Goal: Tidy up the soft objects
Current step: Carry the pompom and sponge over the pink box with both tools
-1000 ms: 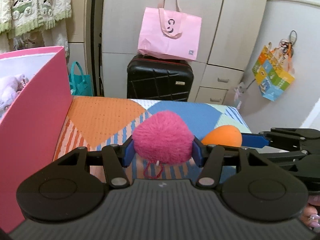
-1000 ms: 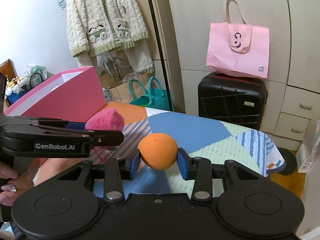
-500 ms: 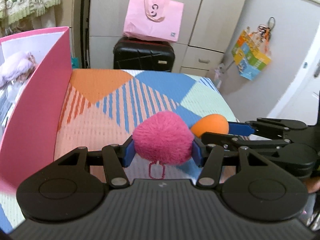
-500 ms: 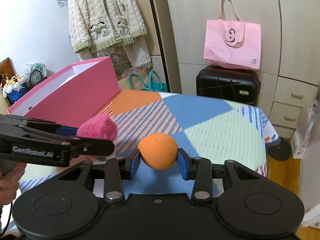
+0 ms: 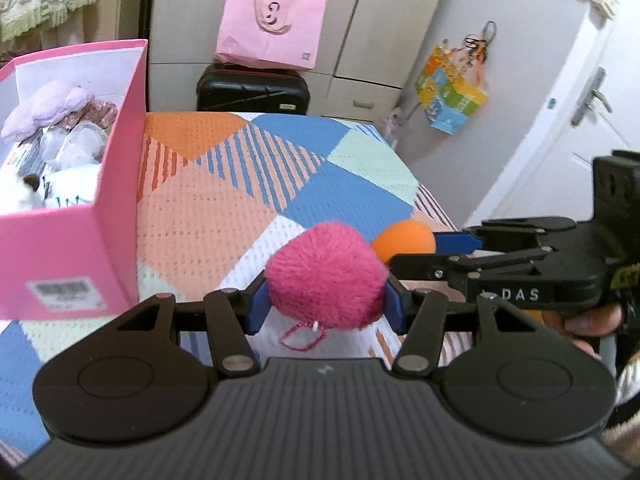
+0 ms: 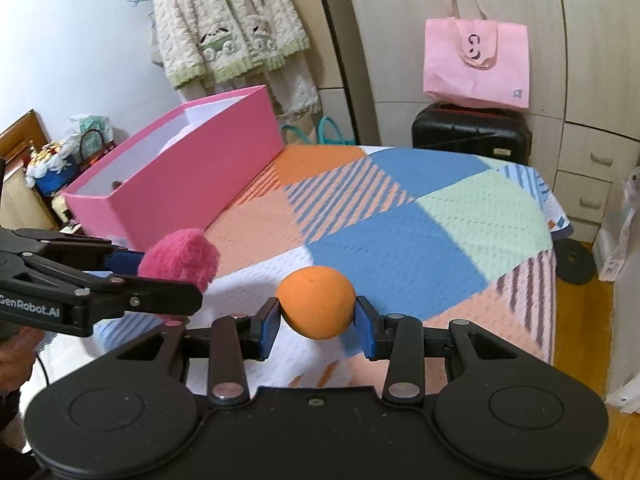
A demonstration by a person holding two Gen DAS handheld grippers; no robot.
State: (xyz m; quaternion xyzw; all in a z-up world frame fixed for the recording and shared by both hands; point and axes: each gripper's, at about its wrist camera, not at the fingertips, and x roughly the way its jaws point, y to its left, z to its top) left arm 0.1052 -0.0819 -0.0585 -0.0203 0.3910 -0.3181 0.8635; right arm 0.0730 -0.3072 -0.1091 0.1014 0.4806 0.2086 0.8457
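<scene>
My left gripper (image 5: 325,306) is shut on a fuzzy pink pompom (image 5: 324,274) with a small cord loop, held above the patchwork bed cover (image 5: 224,200). My right gripper (image 6: 316,322) is shut on an orange soft ball (image 6: 316,302), also held above the cover. The ball shows in the left wrist view (image 5: 404,238) just right of the pompom, and the pompom shows in the right wrist view (image 6: 180,256) at the left. An open pink box (image 5: 68,232) stands on the bed to the left and holds several soft toys (image 5: 56,104). The box also shows in the right wrist view (image 6: 180,180).
A black suitcase (image 5: 252,90) with a pink tote bag (image 5: 272,28) on top stands beyond the bed's far end. Wardrobe doors (image 6: 400,40) and a hanging knitted cardigan (image 6: 224,20) are behind. A white door (image 5: 580,100) is at the right. The bed's right edge drops to wooden floor (image 6: 580,320).
Both grippers have risen and pulled back toward the near end of the bed, still holding their objects. The inside of the pink box has come into the left wrist view.
</scene>
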